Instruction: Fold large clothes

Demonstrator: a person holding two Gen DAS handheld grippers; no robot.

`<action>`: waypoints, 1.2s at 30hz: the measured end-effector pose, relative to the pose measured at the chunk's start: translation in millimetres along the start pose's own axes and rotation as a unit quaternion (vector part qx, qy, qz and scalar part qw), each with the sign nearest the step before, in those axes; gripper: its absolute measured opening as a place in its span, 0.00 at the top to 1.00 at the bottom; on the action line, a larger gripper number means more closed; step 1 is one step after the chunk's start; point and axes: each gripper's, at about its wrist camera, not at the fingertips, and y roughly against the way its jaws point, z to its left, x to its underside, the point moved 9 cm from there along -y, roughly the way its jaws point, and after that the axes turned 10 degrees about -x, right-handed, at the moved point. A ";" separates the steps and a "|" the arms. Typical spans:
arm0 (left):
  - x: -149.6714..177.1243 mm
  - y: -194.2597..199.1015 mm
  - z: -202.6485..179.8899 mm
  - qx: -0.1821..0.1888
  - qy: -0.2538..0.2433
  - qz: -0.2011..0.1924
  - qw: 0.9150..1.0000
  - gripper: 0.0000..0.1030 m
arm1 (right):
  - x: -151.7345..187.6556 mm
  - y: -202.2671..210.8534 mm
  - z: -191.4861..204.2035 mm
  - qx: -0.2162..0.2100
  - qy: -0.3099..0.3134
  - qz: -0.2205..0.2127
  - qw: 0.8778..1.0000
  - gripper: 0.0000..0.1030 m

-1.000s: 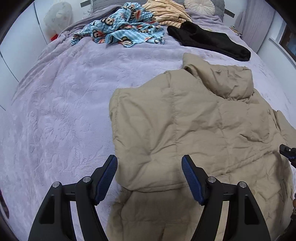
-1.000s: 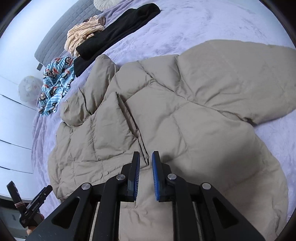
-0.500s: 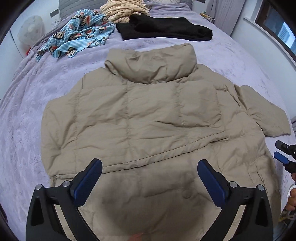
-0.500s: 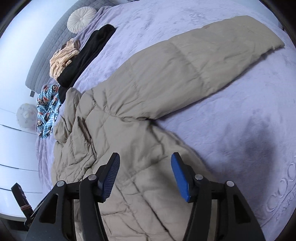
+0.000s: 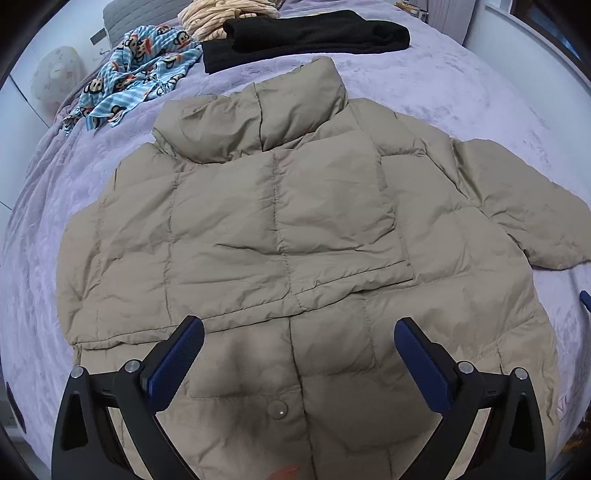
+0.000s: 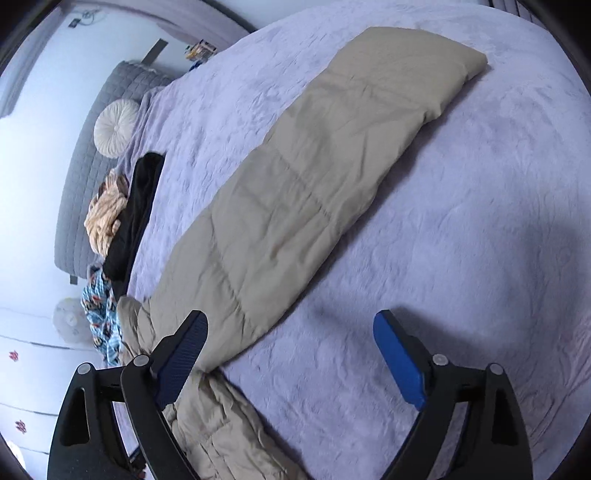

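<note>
A beige puffer jacket [image 5: 288, 236] lies flat on the lilac bed, collar at the far side, one sleeve folded across its front. Its other sleeve [image 6: 317, 177] stretches out over the blanket in the right wrist view. My left gripper [image 5: 299, 354] is open and empty, hovering over the jacket's lower hem near a snap button [image 5: 277, 409]. My right gripper [image 6: 291, 354] is open and empty, above the blanket beside the base of the outstretched sleeve.
A blue cartoon-print garment [image 5: 136, 77], a black garment [image 5: 306, 33] and a striped cream garment [image 5: 225, 14] lie at the head of the bed [image 5: 48, 206]. A round white cushion [image 6: 114, 127] leans on the grey headboard [image 6: 85, 155].
My right gripper has opened from shut and swung right, off the jacket body toward the outstretched sleeve. My left gripper has opened wider and moved right to centre over the jacket's hem.
</note>
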 end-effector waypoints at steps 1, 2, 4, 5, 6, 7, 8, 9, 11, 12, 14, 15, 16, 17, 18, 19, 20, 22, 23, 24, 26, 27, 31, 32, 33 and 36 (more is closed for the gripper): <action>-0.9 -1.9 -2.4 0.001 0.001 0.004 1.000 0.00 | -9.6 -0.3 -4.9 -0.004 -0.013 -0.006 1.000 0.10; -1.7 -3.5 -5.2 0.003 0.003 0.009 1.000 0.00 | -17.6 -1.1 -8.8 -0.010 -0.024 -0.011 1.000 0.10; -1.9 -7.5 -11.5 0.011 0.005 0.019 1.000 0.00 | -35.0 -4.9 -19.3 -0.025 -0.057 -0.017 0.998 0.10; -2.2 -8.8 -14.5 0.015 0.004 0.023 1.000 0.00 | -42.1 -7.6 -24.0 -0.035 -0.076 -0.019 0.996 0.10; -2.7 -8.8 -16.4 0.014 0.005 0.022 1.000 0.00 | -48.3 -8.8 -30.8 -0.044 -0.094 -0.023 0.994 0.10; -4.0 -8.6 -18.1 0.013 0.005 0.020 1.000 0.00 | -56.2 -11.6 -35.6 -0.058 -0.115 -0.029 0.991 0.10; -4.6 -8.0 -20.2 0.015 0.005 0.019 1.000 0.00 | -63.6 -13.3 -39.1 -0.068 -0.128 -0.036 0.989 0.10; -5.6 -7.4 -21.9 0.016 0.005 0.019 1.000 0.00 | -71.7 -15.0 -42.2 -0.076 -0.138 -0.043 0.987 0.10; -6.5 -6.3 -24.0 0.016 0.008 0.017 1.000 0.00 | -86.3 -18.8 -45.7 -0.090 -0.154 -0.057 0.982 0.10; -6.9 -5.4 -24.8 0.016 0.009 0.016 1.000 0.00 | -94.7 -20.4 -46.8 -0.099 -0.163 -0.066 0.979 0.10; -8.2 -5.3 -23.6 0.013 0.013 0.015 1.000 0.00 | -106.6 -23.0 -47.1 -0.120 -0.186 -0.081 0.972 0.10; -8.6 -5.2 -22.1 0.014 0.016 0.015 1.000 0.00 | -112.7 -24.2 -46.6 -0.135 -0.200 -0.087 0.967 0.10; -9.1 -4.9 -20.0 0.016 0.021 0.016 1.000 0.00 | -116.2 -25.7 -44.8 -0.146 -0.209 -0.089 0.963 0.10; -9.7 -4.3 -17.4 0.018 0.027 0.016 0.999 0.00 | -119.1 -28.6 -41.0 -0.160 -0.218 -0.088 0.959 0.11; -10.4 -3.4 -14.3 0.019 0.034 0.016 0.999 0.00 | -120.2 -32.4 -36.9 -0.167 -0.224 -0.081 0.957 0.19; -11.5 -2.9 -9.4 0.019 0.039 0.016 0.999 0.00 | -119.8 -36.5 -33.0 -0.171 -0.228 -0.073 0.956 0.31; -12.7 -2.1 -5.2 0.017 0.043 0.014 0.999 0.00 | -119.0 -42.2 -28.5 -0.177 -0.231 -0.058 0.955 0.69; -15.2 -0.6 5.1 0.011 0.050 0.009 0.999 0.00 | -115.8 -51.5 -21.8 -0.174 -0.229 -0.032 0.957 0.97; -16.6 0.0 10.7 0.008 0.053 0.006 0.999 0.00 | -115.4 -53.6 -15.1 -0.176 -0.219 -0.030 0.959 0.97; -18.1 0.6 16.9 0.005 0.056 0.003 0.998 0.00 | -116.2 -53.8 -6.8 -0.174 -0.205 -0.031 0.963 0.97; -19.8 1.7 30.8 -0.001 0.064 -0.004 0.998 0.00 | -115.5 -53.6 13.7 -0.176 -0.173 -0.031 0.969 0.97; -20.5 2.0 38.6 -0.003 0.069 -0.007 0.998 0.00 | -112.9 -53.2 27.0 -0.179 -0.154 -0.026 0.971 0.97; -21.6 1.5 72.4 0.001 0.090 -0.021 0.996 0.00 | -92.5 -61.5 105.0 -0.181 -0.035 0.004 0.983 0.97; -20.7 1.5 80.6 -0.002 0.092 -0.023 0.996 0.00 | -82.2 -65.9 130.1 -0.183 0.001 0.013 0.983 0.97; -20.0 1.1 89.8 -0.007 0.094 -0.027 0.995 0.00 | -71.3 -71.1 154.9 -0.186 0.035 0.023 0.982 0.97; -16.6 -0.3 115.8 -0.019 0.101 -0.038 0.994 0.00 | -21.9 -91.5 237.5 -0.183 0.161 0.054 0.968 0.97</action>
